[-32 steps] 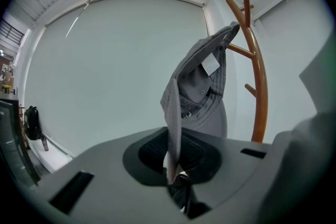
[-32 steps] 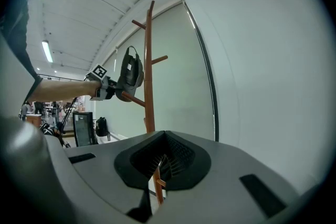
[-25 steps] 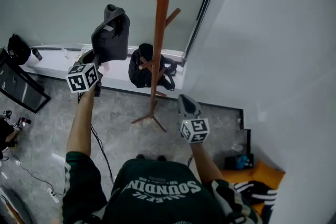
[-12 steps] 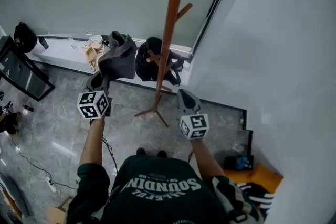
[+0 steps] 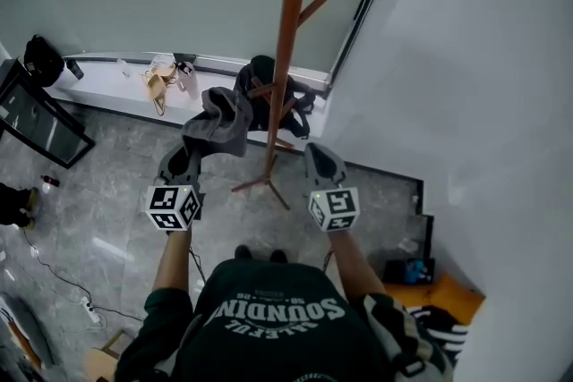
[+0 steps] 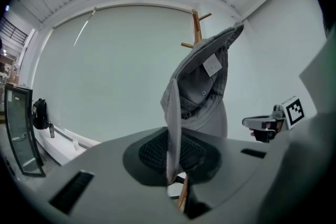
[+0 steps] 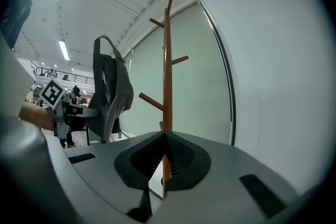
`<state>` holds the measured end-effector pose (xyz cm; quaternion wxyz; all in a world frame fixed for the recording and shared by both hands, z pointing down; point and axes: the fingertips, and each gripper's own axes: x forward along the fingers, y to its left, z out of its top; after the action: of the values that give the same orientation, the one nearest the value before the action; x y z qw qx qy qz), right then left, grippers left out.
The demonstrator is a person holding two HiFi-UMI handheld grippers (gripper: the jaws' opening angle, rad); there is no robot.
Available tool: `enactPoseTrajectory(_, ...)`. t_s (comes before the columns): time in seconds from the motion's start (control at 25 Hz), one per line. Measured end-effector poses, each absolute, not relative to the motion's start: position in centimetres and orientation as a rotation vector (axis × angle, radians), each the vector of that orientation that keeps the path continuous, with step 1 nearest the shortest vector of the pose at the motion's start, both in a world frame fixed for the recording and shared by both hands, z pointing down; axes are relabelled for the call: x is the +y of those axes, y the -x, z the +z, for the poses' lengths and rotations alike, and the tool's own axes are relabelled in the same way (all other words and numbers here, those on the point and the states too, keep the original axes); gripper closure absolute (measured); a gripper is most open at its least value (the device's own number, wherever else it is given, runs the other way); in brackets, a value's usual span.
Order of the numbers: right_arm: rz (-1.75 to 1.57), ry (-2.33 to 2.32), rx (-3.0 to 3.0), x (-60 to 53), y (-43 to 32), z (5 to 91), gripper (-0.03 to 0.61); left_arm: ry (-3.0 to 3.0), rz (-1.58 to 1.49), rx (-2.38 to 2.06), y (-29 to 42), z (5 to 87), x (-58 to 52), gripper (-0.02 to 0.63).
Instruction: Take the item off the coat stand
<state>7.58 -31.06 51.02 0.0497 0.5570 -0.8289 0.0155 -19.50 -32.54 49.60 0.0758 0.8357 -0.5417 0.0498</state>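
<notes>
Currently held: a grey cap [image 6: 202, 86], clear of the coat stand [image 5: 285, 58] and just to its left in the head view, well above the floor [image 5: 107, 201].
Left gripper [image 6: 172, 176]: its fingers are closed on the cap's brim, which I see edge-on as a thin grey sheet rising from between them.
Right gripper [image 7: 164, 175]: fingers together with nothing between them, pointing at the stand's pole.
Weight: I judge the cap very light; one gripper should carry it with no help.
Stiffness: the brim stands upright from the pinch, so it looks fairly stiff. The crown above it is soft and sags into folds.
Where to hold: the brim seems the best place, being flat, firm and thin enough for the fingers to bite (the crown would likely crumple and swing).
Slip: matte woven cloth, probably not slippery against the ribbed finger faces.
Fragility: I expect none; a drop would not harm it.
Cap details: the hollow inside of the crown faces the left gripper's camera, with a small white label sewn in.
Stand: reddish-brown wood, a slim round pole with short pegs angled upward and splayed feet on the floor.
Also on the stand: a dark bag [image 5: 260, 94] hangs low on it.
Floor: grey polished stone with pale veining.
</notes>
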Motion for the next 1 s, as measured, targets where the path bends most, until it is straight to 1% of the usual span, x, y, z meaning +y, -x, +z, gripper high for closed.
enactPoseTrajectory(0.12, 0.001, -1.673, -2.531, -30.9, -7.3, 50.8, 0.58, -2.525, 0.166, -1.599, 18.9, 50.3, -32.0, 0.597)
enactPoseTrajectory(1.0, 0.005, -1.699, -2.532, -30.3, -7.2, 50.6, 0.581, -2.48, 0.192, -1.57, 19.0, 52.3, -31.3, 0.597)
